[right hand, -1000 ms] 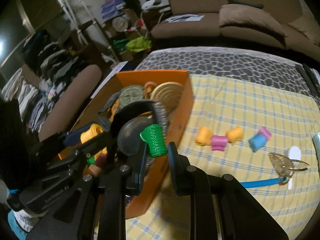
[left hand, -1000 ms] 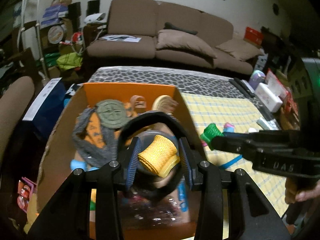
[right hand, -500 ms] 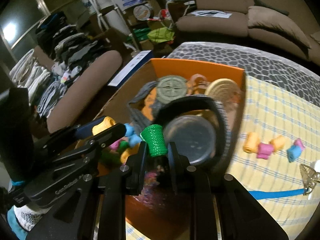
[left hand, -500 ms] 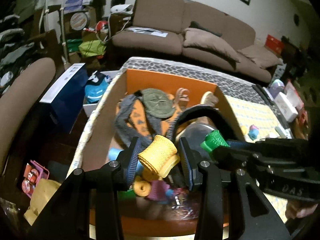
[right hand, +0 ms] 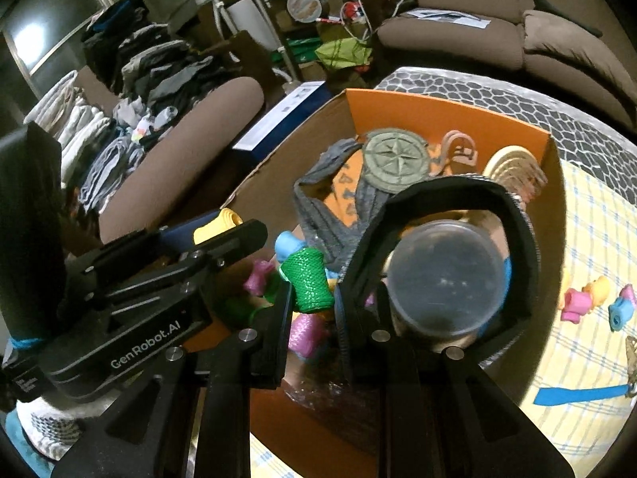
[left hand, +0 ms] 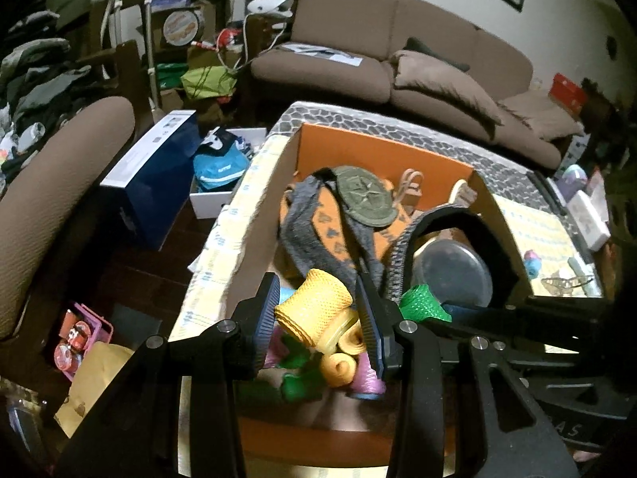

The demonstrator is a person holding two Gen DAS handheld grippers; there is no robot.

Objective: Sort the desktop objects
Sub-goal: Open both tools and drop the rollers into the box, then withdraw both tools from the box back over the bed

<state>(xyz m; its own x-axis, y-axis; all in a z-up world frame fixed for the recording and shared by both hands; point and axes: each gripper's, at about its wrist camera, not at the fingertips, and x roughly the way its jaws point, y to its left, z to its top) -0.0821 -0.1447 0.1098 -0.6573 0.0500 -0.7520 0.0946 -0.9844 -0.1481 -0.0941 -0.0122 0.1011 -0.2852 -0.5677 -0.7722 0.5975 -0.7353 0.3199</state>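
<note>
My left gripper is shut on a yellow mesh spool and holds it over the near left part of an orange cardboard box. My right gripper is shut on a green mesh spool, also over the box; that spool shows in the left wrist view too. Below them in the box lie several small spools, pink, yellow and green. More spools lie on the yellow checked cloth to the right.
The box also holds a grey and orange cloth, a round compass medallion, a black headband, a clear round lid and a woven disc. A blue strap lies on the cloth. A sofa stands behind.
Both grippers have moved left and forward over the box with their spools still held. The pile of small spools in the box's near end has come into view beneath them.
</note>
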